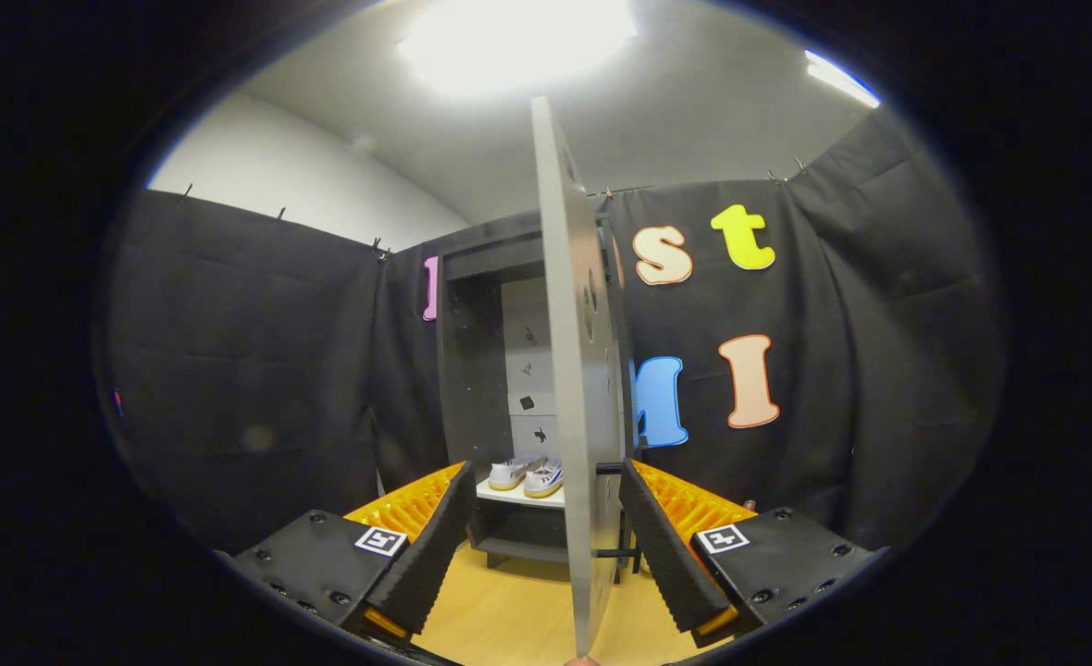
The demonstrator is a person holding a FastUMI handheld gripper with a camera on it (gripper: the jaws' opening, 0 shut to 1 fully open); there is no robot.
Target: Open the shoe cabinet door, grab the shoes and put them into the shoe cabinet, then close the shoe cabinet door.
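My hand-held gripper (546, 564) points straight ahead, level with the floor, and its two fingers (430, 546) are spread wide apart. They are not squeezing anything. The left finger is down low on one side and the right finger is on the other side, and both lean outward a bit at the tips.

The door (576, 388) of the shoe cabinet stands between my fingers. I see it edge-on, so it looks like a tall thin grey board. It goes from way up near the ceiling light (518, 37) down to the floor just in front of me. It is closer to my right finger than to my left one, and it may just touch the right finger, but I cannot tell for sure. The left finger is well apart from it. A small dark handle (609, 469) sticks out of the door on the right side, just by the right finger's tip.

The wooden floor (518, 610) shows under my fingers, light and yellow.

Past the door is the shoe cabinet (477, 370). It is dark and tall and it is open. Inside, a pair of white shoes (527, 474) sits side by side on a white shelf (520, 495), low in the cabinet. The shoes are just left of the door's edge. Below that shelf is a dark space. The back of the cabinet is light grey.

Black cloth hangs all around behind the cabinet.
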